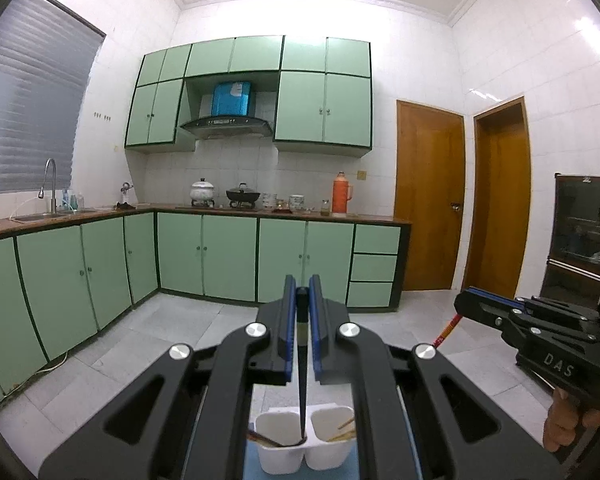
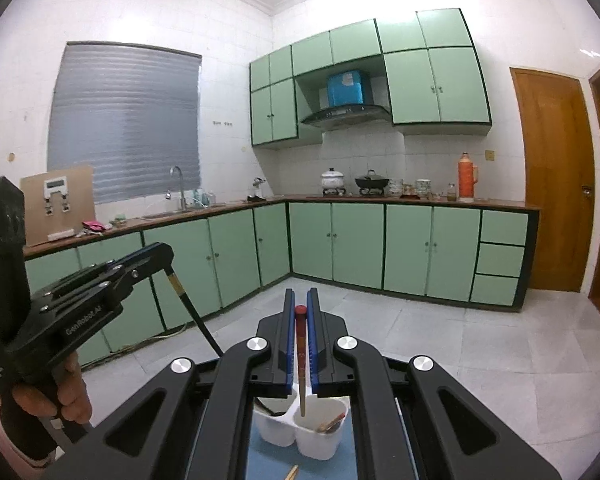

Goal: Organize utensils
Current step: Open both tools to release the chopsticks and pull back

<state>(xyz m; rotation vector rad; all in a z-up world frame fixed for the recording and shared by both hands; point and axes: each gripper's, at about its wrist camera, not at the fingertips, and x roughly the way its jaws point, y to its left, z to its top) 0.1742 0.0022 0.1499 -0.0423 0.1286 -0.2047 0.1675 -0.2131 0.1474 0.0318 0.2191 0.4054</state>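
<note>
Below both grippers stands a white two-compartment holder (image 1: 284,456) on a blue surface (image 2: 268,456), with sticks leaning inside each cup. Left gripper (image 1: 302,292): jaws clamped on a black chopstick (image 1: 302,392), glossy and tapering, with a gold band near its top, its tip hanging over the holder's left cup. Right gripper (image 2: 300,300): jaws clamped on a red-capped chopstick (image 2: 301,360), red above and pale wood below, its tip over the right cup. Green cabinets (image 1: 228,256) line the far walls.
</note>
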